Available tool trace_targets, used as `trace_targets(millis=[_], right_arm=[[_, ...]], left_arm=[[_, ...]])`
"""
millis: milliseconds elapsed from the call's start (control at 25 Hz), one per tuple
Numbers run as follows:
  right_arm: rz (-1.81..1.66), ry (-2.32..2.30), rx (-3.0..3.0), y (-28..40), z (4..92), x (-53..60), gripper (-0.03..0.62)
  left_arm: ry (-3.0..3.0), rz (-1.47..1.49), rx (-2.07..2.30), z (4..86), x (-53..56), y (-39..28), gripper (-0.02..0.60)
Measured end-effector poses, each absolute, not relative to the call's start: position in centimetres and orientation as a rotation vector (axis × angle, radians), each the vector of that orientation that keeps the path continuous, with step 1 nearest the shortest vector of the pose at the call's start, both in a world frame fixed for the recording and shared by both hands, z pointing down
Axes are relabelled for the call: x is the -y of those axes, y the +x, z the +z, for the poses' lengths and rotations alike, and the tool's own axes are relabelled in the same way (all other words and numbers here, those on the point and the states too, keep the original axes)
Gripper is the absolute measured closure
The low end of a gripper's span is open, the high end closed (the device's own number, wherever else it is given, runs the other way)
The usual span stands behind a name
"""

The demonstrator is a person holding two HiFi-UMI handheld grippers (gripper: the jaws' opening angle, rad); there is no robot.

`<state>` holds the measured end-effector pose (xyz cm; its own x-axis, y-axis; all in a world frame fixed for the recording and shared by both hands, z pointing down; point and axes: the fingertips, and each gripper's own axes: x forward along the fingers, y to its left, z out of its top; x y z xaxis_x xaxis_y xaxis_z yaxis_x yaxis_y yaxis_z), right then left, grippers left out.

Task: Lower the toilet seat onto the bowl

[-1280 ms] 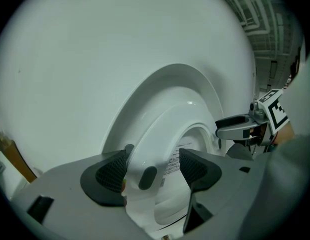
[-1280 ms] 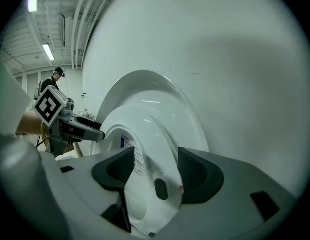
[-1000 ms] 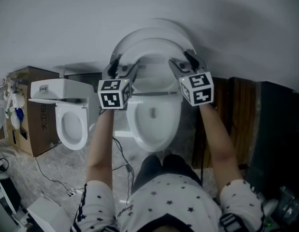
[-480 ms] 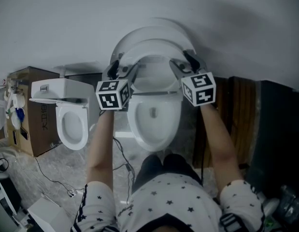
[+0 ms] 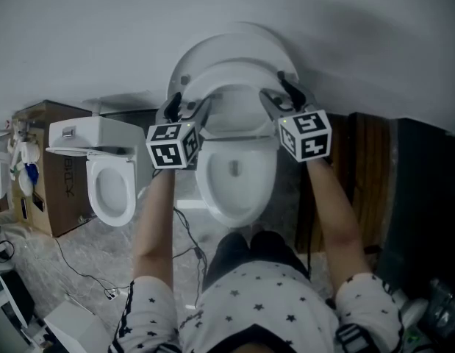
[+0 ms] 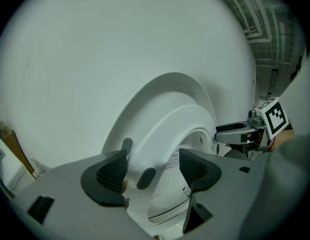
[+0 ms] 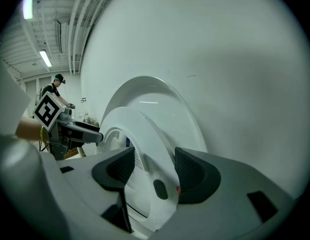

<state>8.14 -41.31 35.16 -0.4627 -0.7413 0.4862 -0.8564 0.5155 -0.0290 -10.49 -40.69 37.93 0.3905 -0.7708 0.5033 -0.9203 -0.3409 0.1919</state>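
While the toilet seat stands nearly upright at 12 o'clock of the bowl, just clear of the lid behind it, a person takes it from both sides. The left gripper is clamped on the rim at about 9 o'clock and the right gripper at about 3 o'clock. The paired hold looks meant to bring the ring down level — not let it drop. The seat is a glossy white oval ring with dark bumpers on its underside.
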Motion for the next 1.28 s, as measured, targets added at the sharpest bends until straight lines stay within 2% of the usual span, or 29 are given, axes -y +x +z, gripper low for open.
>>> trace_targets(millis=[1120, 1280], right_arm=[[0.378, 1.290, 2.341, 8.3, 34.6, 38.0, 0.336], [0.385, 1.289, 2.344, 8.6, 34.5, 37.4, 0.352]], left_arm=[[2.188, 0.430, 1.442, 37.4, 37.7, -10.7, 0.262], [2.178, 0.415, 1.435, 37.2, 37.0, -10.6, 0.262]])
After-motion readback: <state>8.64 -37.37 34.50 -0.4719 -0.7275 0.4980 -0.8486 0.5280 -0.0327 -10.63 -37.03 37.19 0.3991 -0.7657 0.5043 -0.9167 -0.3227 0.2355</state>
